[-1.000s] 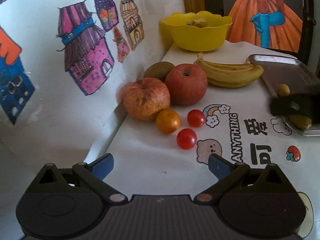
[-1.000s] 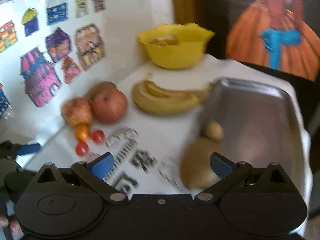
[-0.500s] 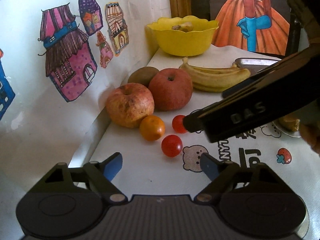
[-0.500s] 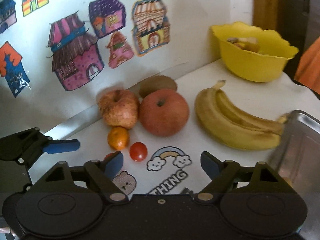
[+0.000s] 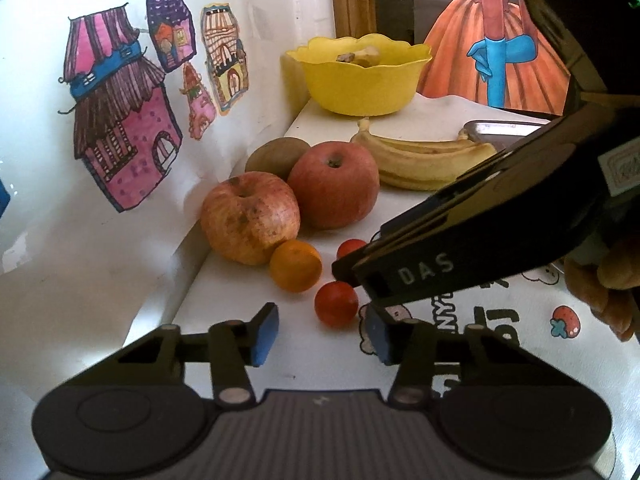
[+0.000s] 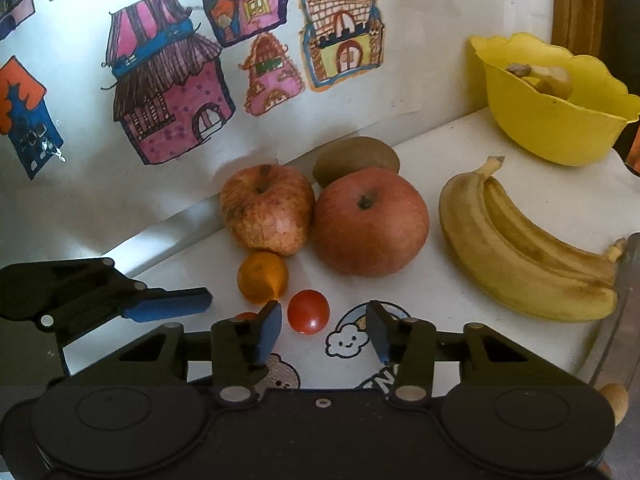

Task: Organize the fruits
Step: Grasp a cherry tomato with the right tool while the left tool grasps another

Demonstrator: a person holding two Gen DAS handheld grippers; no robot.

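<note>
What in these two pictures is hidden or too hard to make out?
- Metal tray: left wrist view, mostly covered by the right gripper; right wrist view, cut off by the edge.
- Second cherry tomato: left wrist view, half behind that gripper.
- Yellow bowl: contents too small to identify in either view.
- Kiwi: partly behind the apples.

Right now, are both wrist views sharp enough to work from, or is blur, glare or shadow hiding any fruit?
Left wrist view: sharp, bright wall, but the right gripper covers part of the far tomato. Right wrist view: sharp, edges bent by the fisheye; apples and bananas evenly lit, soft shadows only.
</note>
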